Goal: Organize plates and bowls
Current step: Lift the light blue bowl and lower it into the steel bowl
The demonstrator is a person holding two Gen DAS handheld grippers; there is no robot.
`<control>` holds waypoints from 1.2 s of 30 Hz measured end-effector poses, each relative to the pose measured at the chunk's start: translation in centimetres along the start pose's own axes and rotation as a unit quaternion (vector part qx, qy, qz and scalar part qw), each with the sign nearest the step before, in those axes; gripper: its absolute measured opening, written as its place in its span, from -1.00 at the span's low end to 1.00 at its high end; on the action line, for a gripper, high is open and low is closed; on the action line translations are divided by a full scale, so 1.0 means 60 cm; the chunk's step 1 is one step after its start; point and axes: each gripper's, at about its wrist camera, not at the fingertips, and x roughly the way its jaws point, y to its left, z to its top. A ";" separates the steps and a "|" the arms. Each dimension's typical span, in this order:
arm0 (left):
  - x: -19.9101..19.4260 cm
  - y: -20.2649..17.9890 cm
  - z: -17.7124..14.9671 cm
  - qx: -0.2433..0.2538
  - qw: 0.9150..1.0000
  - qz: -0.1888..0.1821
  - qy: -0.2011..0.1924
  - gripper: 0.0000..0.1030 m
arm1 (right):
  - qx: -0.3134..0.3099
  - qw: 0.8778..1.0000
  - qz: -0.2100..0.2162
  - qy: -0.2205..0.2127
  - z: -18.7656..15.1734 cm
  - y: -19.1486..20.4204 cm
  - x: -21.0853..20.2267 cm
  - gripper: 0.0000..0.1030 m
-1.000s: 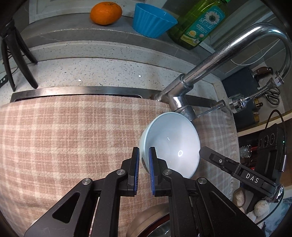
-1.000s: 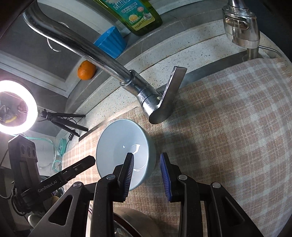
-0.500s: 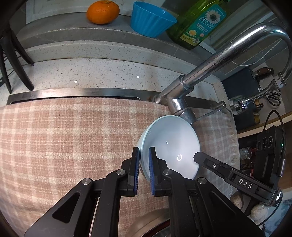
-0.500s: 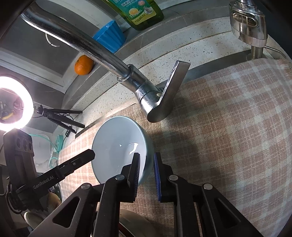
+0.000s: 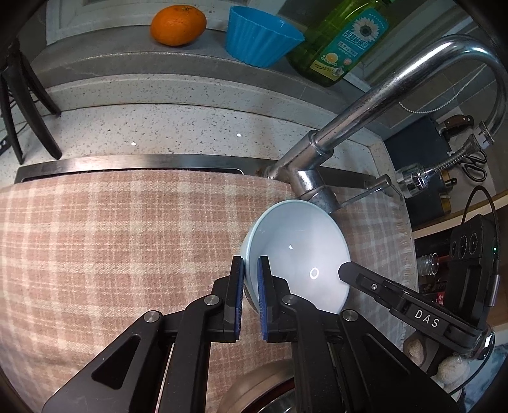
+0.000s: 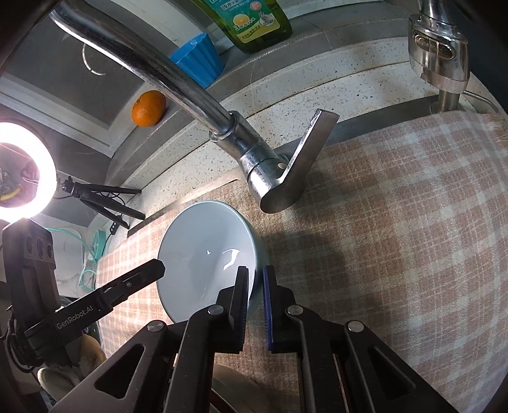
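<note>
A pale blue bowl [image 5: 298, 254] is held above the checked cloth, just in front of the tap base. My left gripper [image 5: 251, 267] is shut on its left rim. My right gripper [image 6: 255, 276] is shut on the opposite rim of the same bowl [image 6: 206, 251]. The right gripper's finger shows in the left wrist view [image 5: 374, 286], and the left gripper's finger shows in the right wrist view [image 6: 133, 282]. The rim of another dish [image 5: 254, 384] shows below my fingers, mostly hidden.
A pink checked cloth [image 5: 111, 247] covers the sink area. The chrome tap [image 5: 365, 120] arches over the bowl, its lever [image 6: 301, 162] close by. An orange [image 5: 177, 23], a blue cup [image 5: 260, 35] and a green soap bottle [image 5: 343, 41] stand on the back ledge.
My right gripper has closed onto the bowl's rim; it was open a second ago. The bowl has shifted slightly toward me with both grippers.
</note>
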 end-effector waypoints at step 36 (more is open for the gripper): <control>-0.148 -0.050 -0.110 0.031 0.997 -0.039 -0.061 -0.86 | -0.040 0.997 0.010 -0.067 -0.119 0.058 -0.174 -0.84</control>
